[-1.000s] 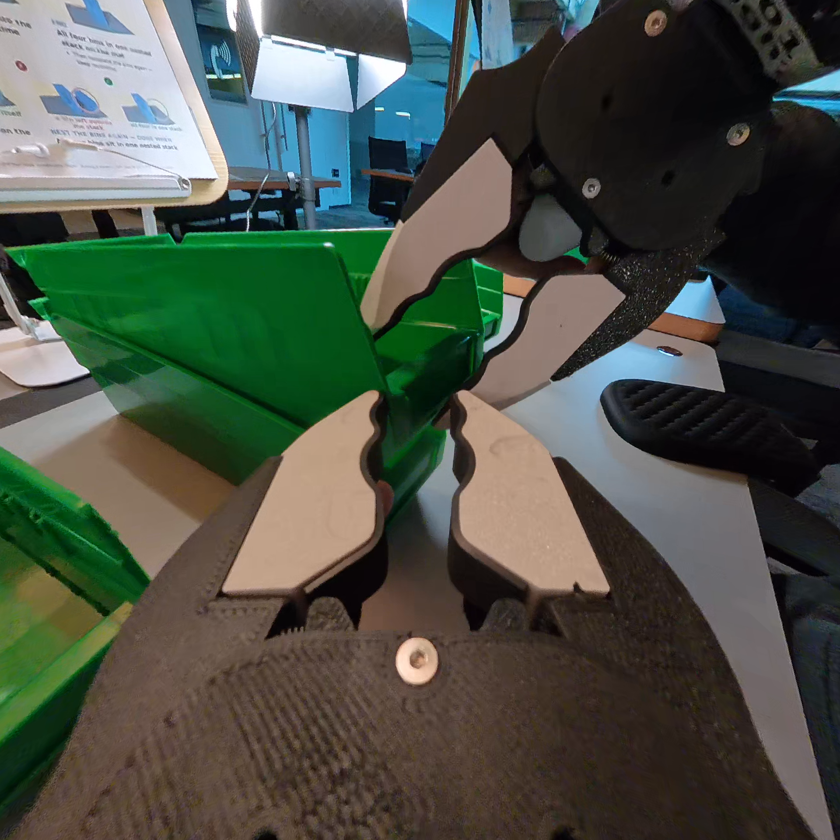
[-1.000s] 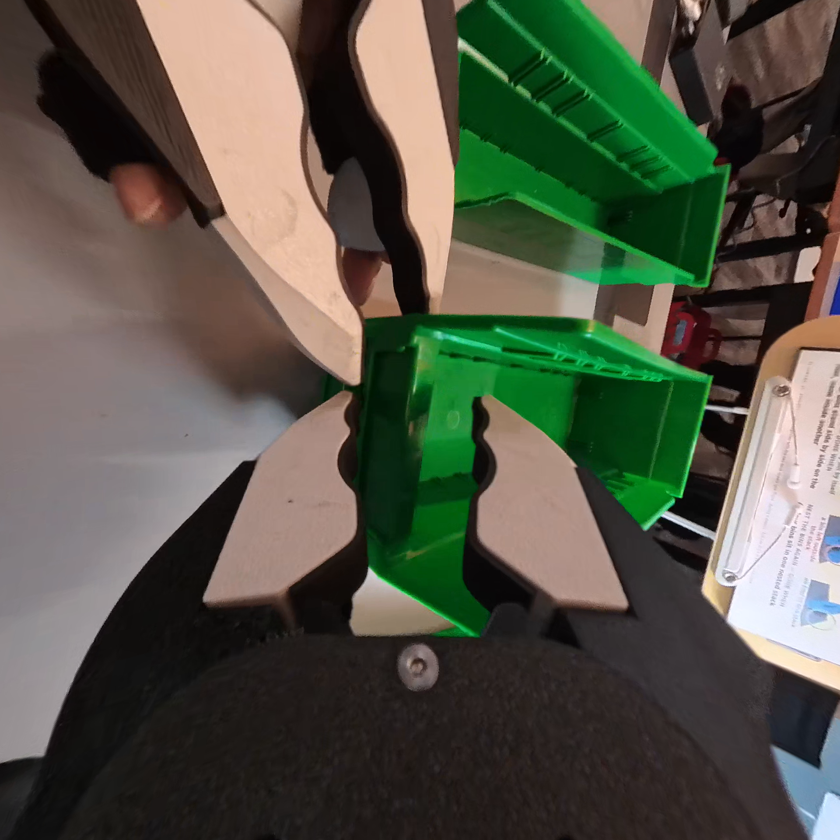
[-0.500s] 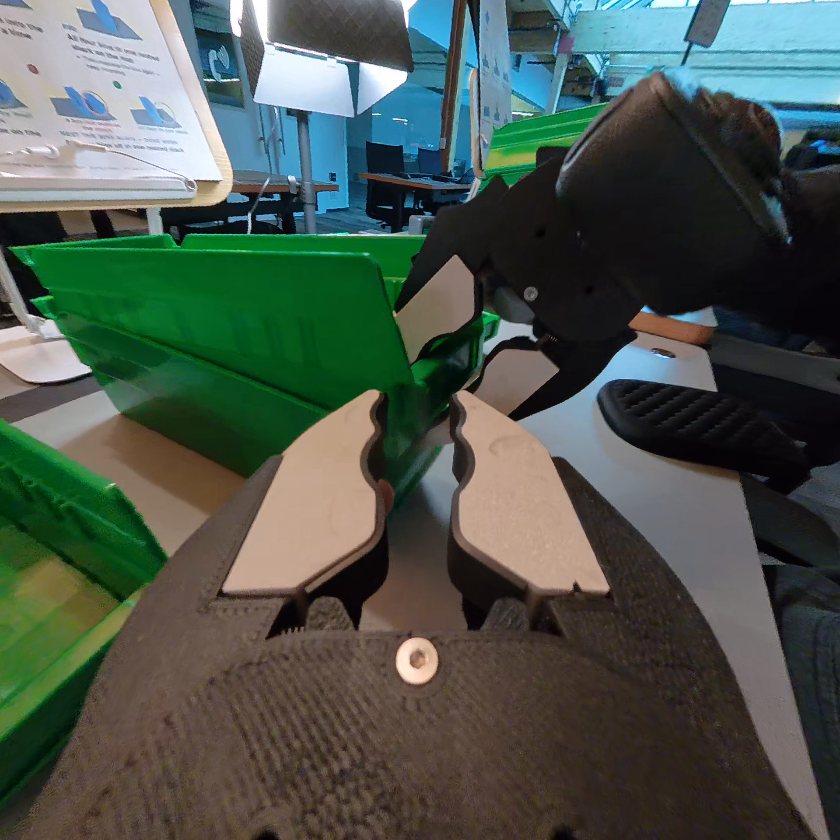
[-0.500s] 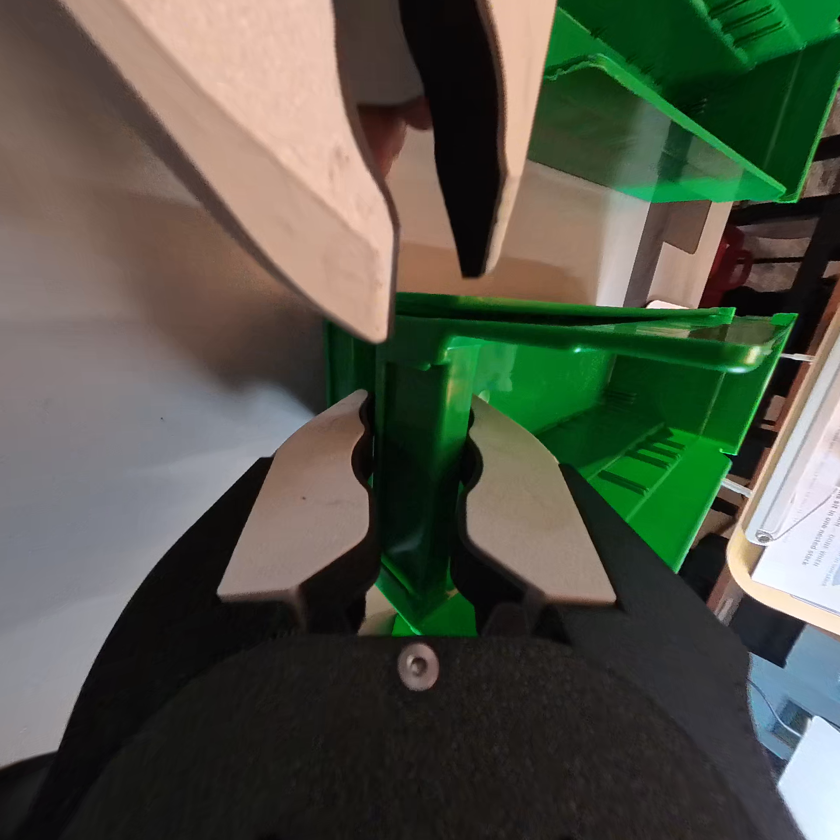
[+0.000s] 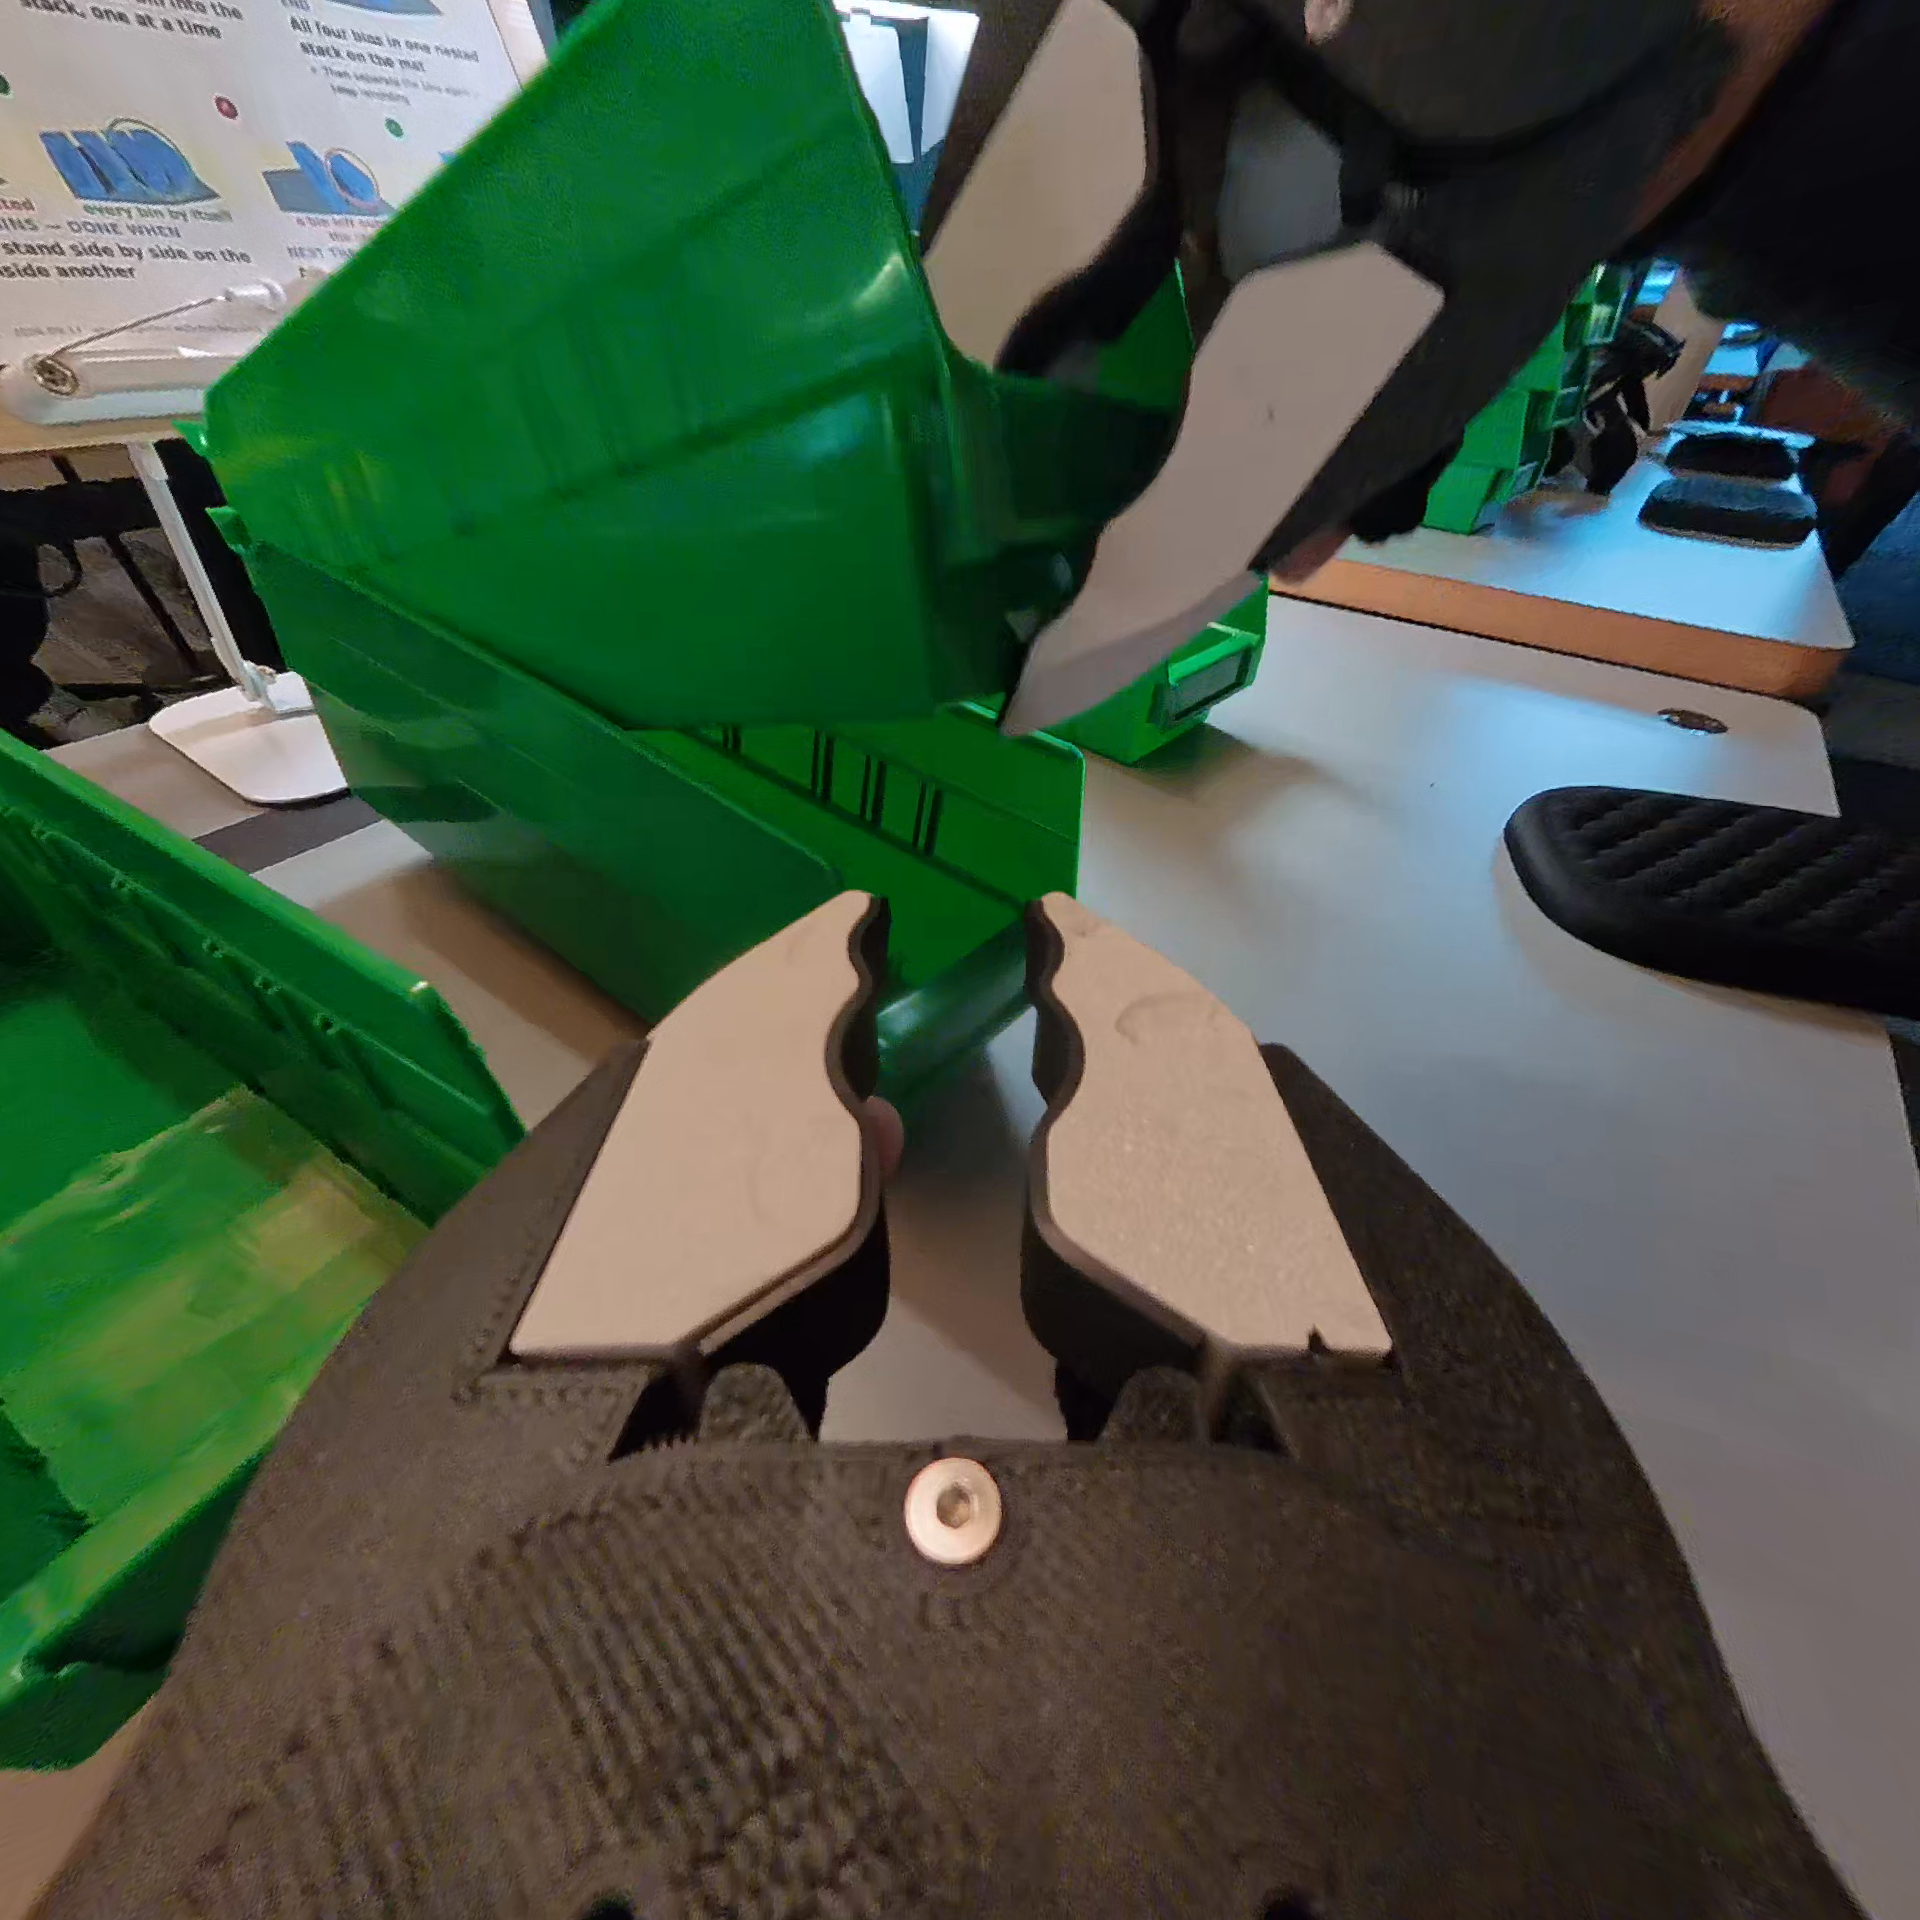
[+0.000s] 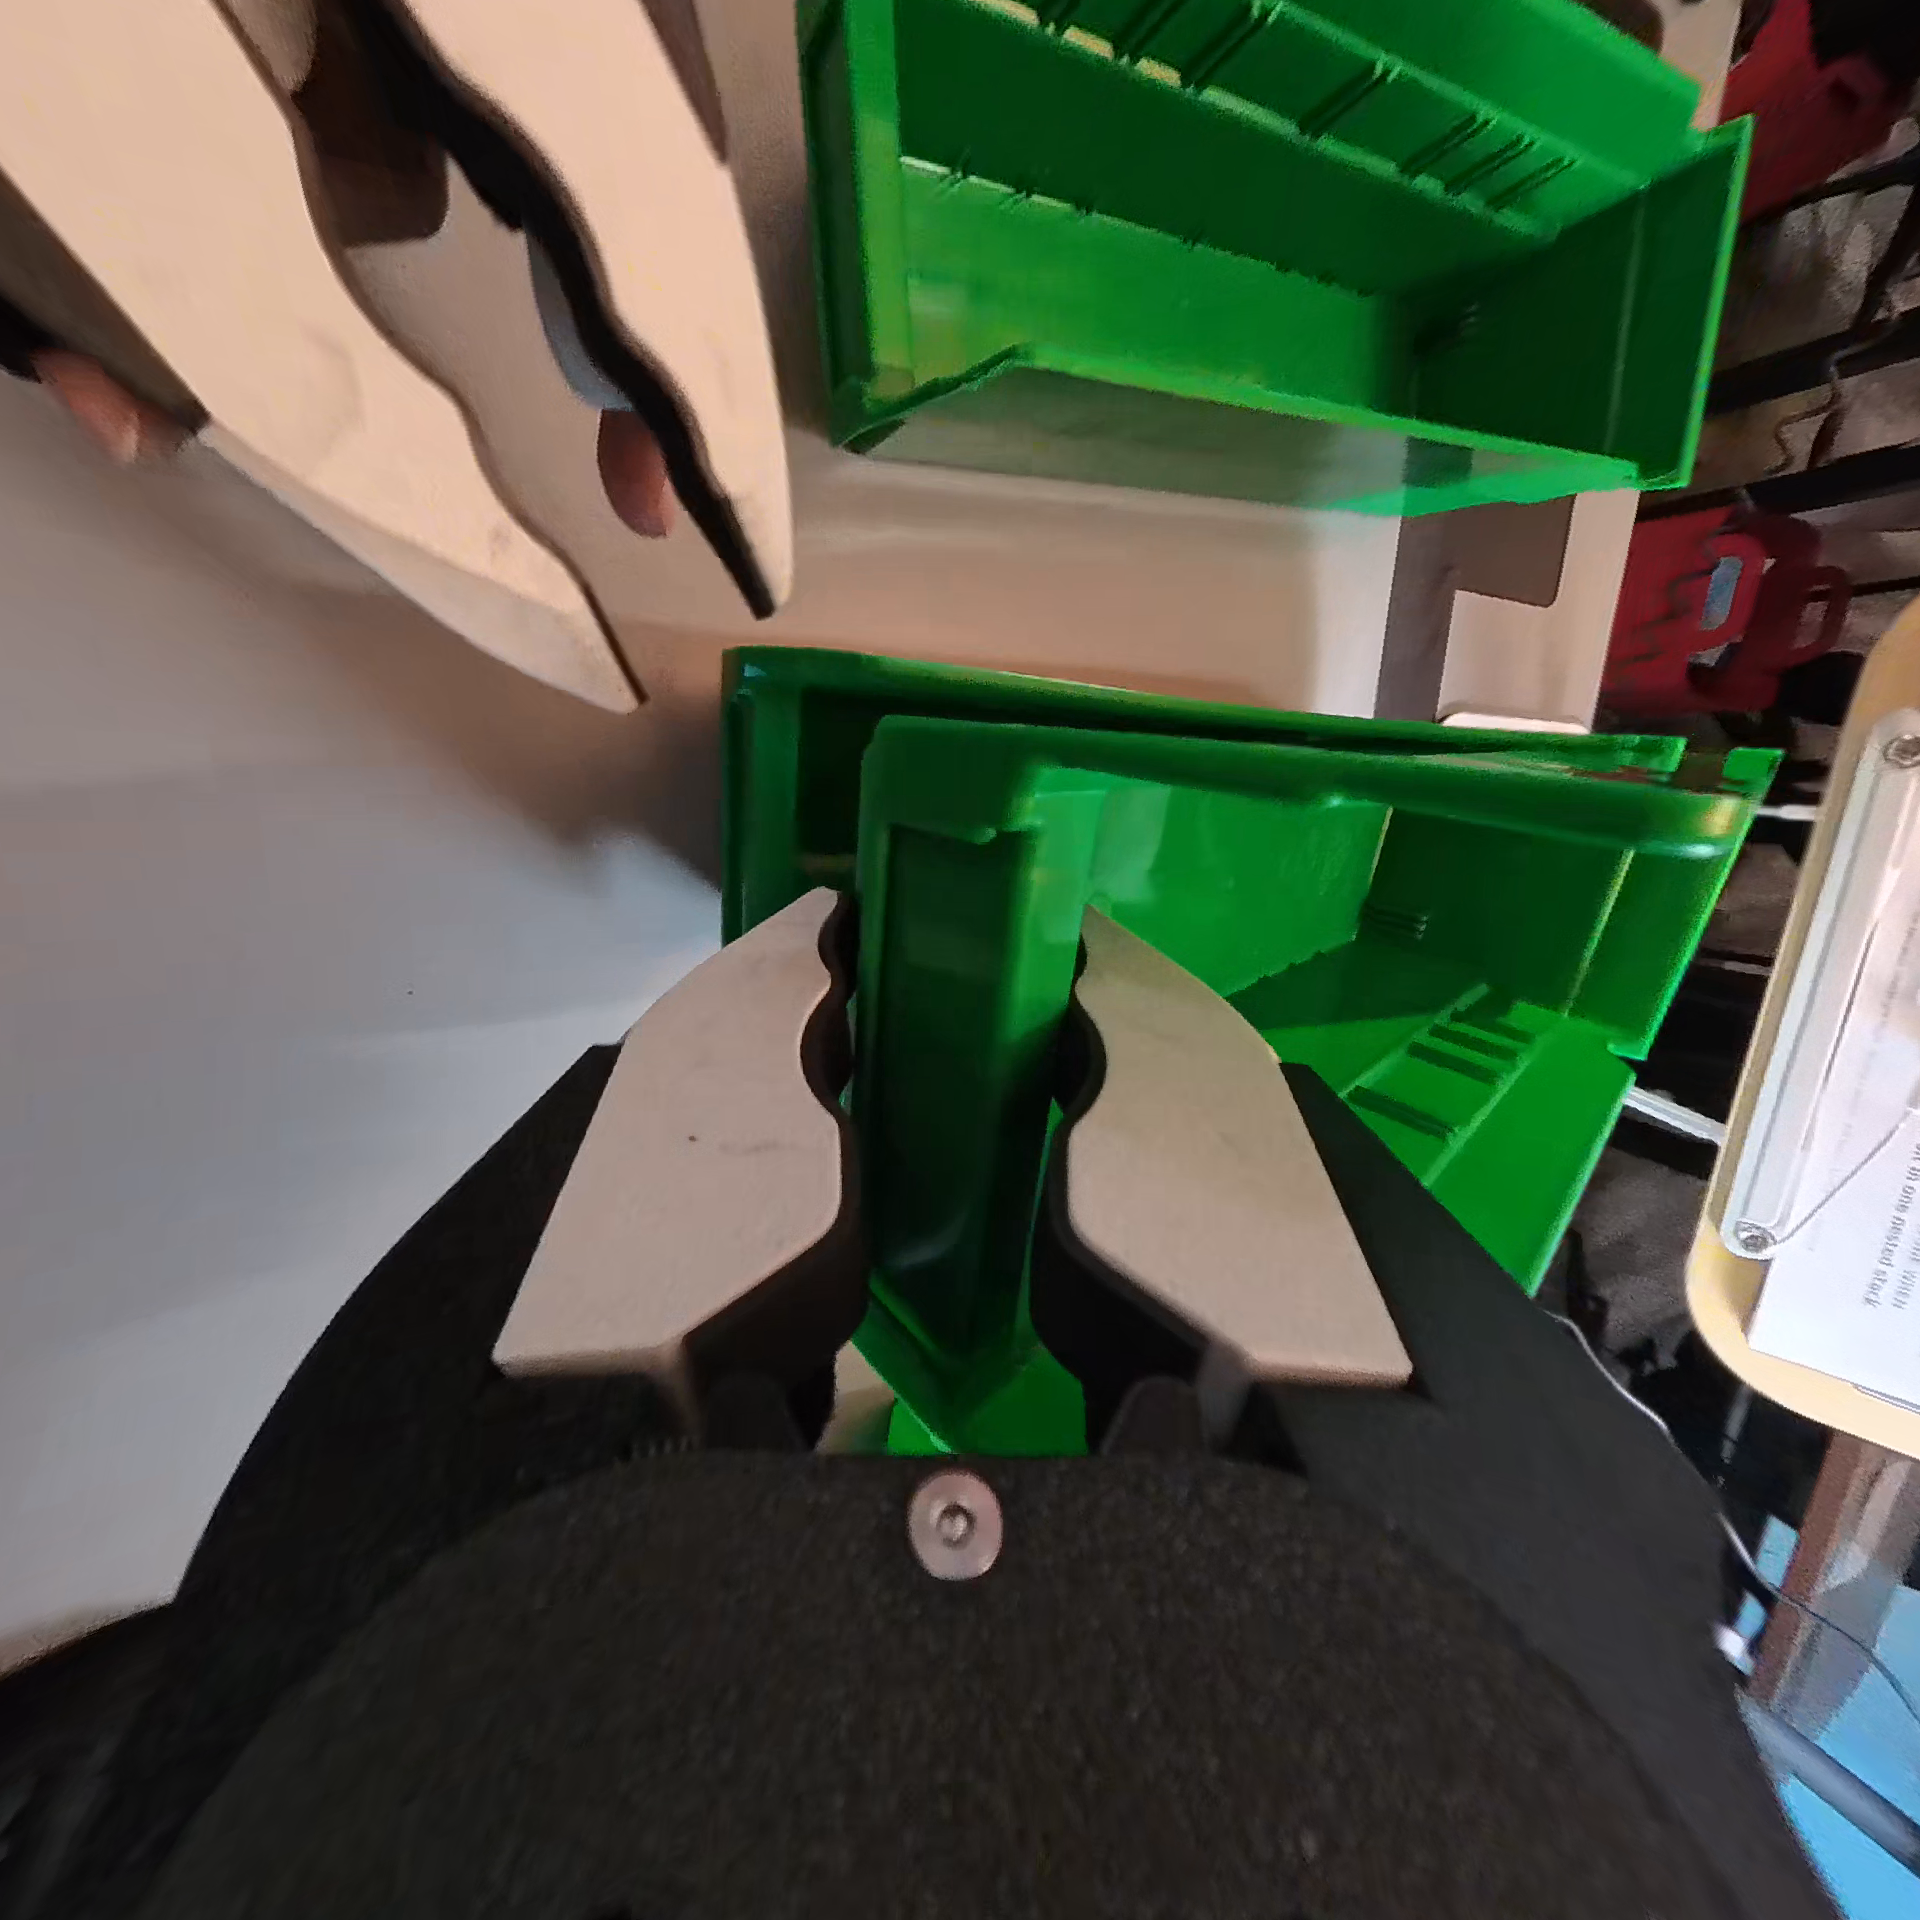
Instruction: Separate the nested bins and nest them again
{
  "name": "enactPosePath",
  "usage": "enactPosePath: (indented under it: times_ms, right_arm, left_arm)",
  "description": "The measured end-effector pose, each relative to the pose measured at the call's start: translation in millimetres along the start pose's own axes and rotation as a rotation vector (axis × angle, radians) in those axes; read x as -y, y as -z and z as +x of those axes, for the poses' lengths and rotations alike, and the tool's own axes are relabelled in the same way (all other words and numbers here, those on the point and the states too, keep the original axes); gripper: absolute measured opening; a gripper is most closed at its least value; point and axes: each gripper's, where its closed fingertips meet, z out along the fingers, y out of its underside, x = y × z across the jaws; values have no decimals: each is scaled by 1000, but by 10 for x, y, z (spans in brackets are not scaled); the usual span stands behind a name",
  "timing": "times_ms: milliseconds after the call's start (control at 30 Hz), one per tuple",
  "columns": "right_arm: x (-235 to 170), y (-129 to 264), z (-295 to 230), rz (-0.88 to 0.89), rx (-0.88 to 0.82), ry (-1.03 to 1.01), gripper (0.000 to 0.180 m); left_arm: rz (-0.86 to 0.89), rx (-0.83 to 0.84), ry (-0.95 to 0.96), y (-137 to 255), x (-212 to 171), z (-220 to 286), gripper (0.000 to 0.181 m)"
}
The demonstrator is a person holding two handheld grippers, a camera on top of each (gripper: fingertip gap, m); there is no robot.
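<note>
In the left wrist view we saw our left gripper (image 5: 954, 920) low over the pale desk (image 5: 1403, 935), its fingers (image 5: 748, 1122) parted with a gap between them, holding nothing; the corner of the lower bin (image 5: 644, 831) sat just ahead of the tips, and we could not tell whether they touched it. At the left edge lay a separate open bin (image 5: 208, 1143) on the desk. Beyond the lower bin, the upper bin (image 5: 623, 416) was tilted steeply, raised at one end and partly out of the lower one. Our right gripper (image 5: 1101, 436) came in from above and was clamped on that bin's front wall. In the right wrist view the right gripper (image 6: 961, 935) had its fingers (image 6: 707, 1132) clenched on the upright green wall of the upper bin (image 6: 956, 1091), which sat within the lower bin (image 6: 769, 727). Farther off, another bin (image 6: 1247, 312) rested apart on the desk (image 6: 312, 935). A black pad (image 5: 1714, 894) lay to the right, and an instruction board (image 5: 208, 156) stood behind the bins.
</note>
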Motion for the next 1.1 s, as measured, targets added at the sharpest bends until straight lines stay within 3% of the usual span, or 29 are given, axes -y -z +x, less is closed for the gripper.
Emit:
enactPosePath:
  times_ms: [500, 1100]
  right_arm:
    - [174, 233, -44, 56, 115, 54, 35]
    - [264, 243, -226, 3, 52, 189, 36]
  left_arm:
    - [-94, 90, -26, -49, -189, -151, 16]
    - [-155, 225, -84, -115, -281, -305, 16]
